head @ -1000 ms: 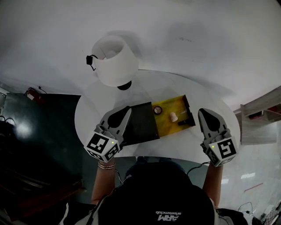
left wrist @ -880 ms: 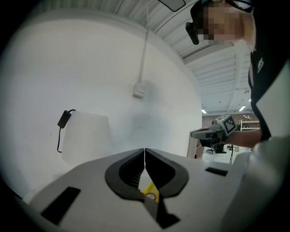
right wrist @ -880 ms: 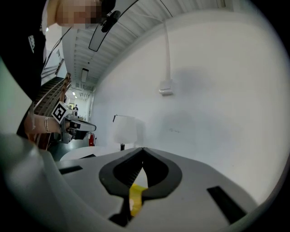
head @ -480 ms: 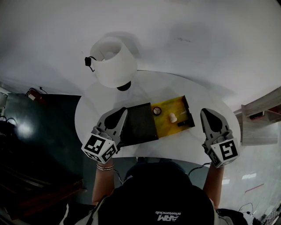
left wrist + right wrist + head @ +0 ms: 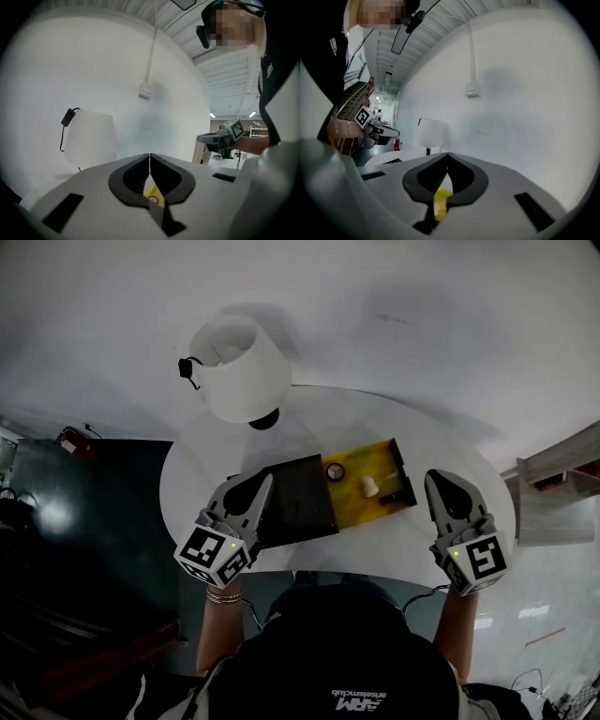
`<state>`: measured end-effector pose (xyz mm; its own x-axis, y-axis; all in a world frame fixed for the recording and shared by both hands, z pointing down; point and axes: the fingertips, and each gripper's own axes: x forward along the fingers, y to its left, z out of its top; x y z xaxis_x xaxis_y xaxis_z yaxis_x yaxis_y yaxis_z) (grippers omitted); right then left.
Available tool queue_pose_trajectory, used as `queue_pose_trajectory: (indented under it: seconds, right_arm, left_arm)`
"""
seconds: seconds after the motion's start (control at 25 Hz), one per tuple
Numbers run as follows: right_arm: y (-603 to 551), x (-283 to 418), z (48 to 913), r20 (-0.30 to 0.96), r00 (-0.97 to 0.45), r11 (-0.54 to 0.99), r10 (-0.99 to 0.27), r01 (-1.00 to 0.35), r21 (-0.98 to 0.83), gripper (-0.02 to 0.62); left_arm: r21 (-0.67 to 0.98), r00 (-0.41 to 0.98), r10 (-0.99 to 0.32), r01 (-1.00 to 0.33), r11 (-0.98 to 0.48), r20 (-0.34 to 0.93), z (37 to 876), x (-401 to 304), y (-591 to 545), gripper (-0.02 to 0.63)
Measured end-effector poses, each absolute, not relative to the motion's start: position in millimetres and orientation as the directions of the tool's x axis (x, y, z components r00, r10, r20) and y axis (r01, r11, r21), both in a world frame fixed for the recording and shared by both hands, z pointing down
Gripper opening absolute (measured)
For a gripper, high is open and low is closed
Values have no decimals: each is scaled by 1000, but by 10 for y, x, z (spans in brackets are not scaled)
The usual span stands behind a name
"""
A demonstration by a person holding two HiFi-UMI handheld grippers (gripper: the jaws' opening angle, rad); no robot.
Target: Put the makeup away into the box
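Left tongs and right tongs hover shut, empty, flanking the yellow box at frame centre, where small makeup pieces lie. Reaching in unopened could scatter them across the tabletop or shove the black lid.

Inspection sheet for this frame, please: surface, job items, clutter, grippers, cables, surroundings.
Surface: round white table.
Job's things: open yellow box with a black panel adjoining it; a ringed round item, a small white item and a black item lie in the box.
Clutter: white-shaded lamp at the far edge.
Grippers: left gripper and right gripper both shut, empty, over the table's near side.
Cables: black cord on the lamp.
Surroundings: white wall.
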<state>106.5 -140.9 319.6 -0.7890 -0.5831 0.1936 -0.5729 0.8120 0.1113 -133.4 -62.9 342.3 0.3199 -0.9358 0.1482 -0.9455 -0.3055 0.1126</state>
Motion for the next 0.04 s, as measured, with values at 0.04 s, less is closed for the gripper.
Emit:
queue_pose_trajectory:
  seconds: [0.04]
  right_arm:
    - [-1405, 1057, 3203, 195, -790, 813, -582, -571, 111, 18]
  left_arm:
    - [113, 321, -935, -945, -306, 151, 3431, -1336, -628, 21]
